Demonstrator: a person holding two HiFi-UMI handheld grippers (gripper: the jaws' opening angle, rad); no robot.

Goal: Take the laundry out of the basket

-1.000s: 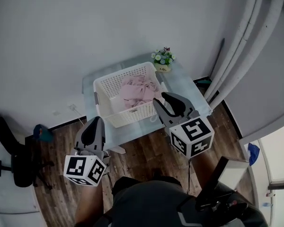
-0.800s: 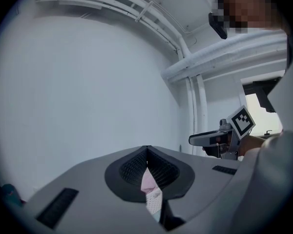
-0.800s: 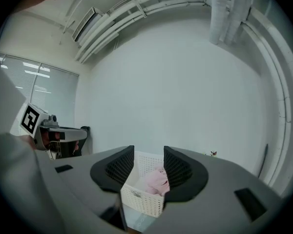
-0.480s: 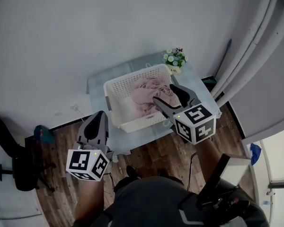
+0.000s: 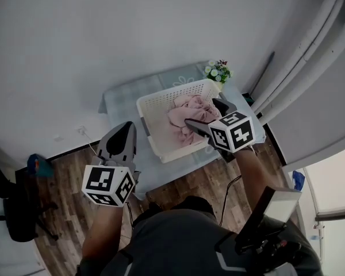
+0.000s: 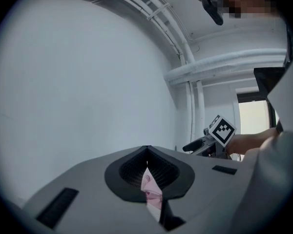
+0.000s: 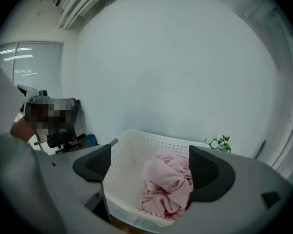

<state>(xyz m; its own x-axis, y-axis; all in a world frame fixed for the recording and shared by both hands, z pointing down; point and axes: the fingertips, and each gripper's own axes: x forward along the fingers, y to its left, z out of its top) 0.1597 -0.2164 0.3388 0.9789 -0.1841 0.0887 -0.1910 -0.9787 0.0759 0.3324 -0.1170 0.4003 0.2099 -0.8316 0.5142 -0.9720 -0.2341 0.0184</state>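
Laundry (image 7: pixel 168 186) in basket (image 7: pixel 124 165), ahead of opening right tongs (image 7: pixel 149 155)

The head view looks steeply down from above on the basket (image 5: pixel 152 119). The right gripper view faces this same basket from near. The left gripper view tilts up toward the wall (image 6: pixel 88 82).

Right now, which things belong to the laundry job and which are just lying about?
Job: basket; pink laundry in it; right gripper aimed at it, jaws opening, nothing held.
Lying about: flowers; chair; blue thing.
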